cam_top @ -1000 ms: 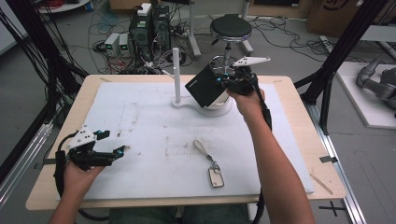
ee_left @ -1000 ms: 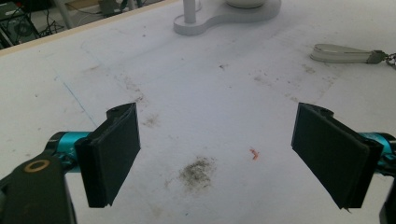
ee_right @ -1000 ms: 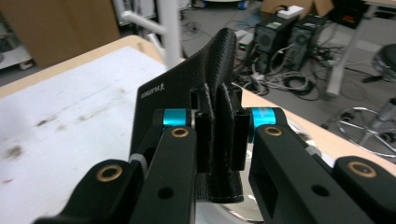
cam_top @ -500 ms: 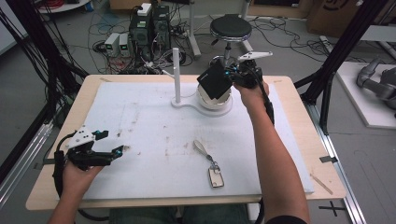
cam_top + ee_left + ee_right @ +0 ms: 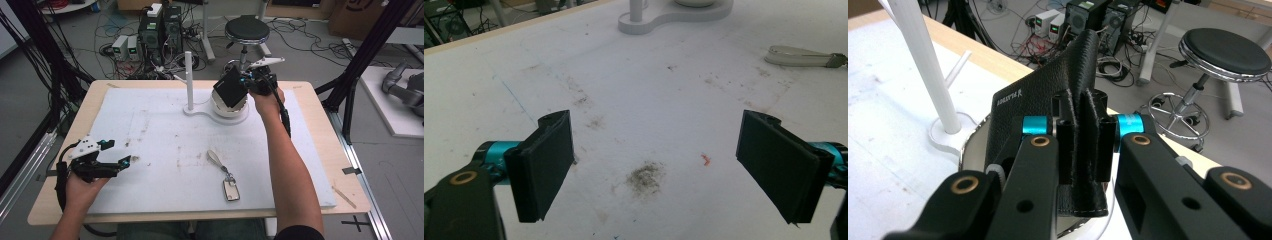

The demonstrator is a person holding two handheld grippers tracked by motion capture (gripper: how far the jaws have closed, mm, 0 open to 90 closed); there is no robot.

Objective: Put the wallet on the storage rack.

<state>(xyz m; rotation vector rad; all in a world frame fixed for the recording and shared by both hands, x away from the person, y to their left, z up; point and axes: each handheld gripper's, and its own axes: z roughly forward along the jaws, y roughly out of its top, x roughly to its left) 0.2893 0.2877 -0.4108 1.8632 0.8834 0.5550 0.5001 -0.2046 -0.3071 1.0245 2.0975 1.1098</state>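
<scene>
A black leather wallet hangs tilted over the white bowl at the table's far side. My right gripper is shut on the wallet's edge. In the right gripper view the folded wallet is pinched between the jaws of the right gripper. A white post rises from the same white base just left of the bowl. My left gripper rests open near the front left corner, with nothing between its pads. A key fob on a strap lies mid-table.
A white mat covers the wooden tabletop. Beyond the far edge stand a black stool, computer boxes and loose cables. Black frame posts flank the table. The strap's end and the stand's base lie ahead of the left gripper.
My right gripper has carried the wallet a little to the right and farther back, over the bowl, and the wallet has turned. The left gripper has stayed put.
</scene>
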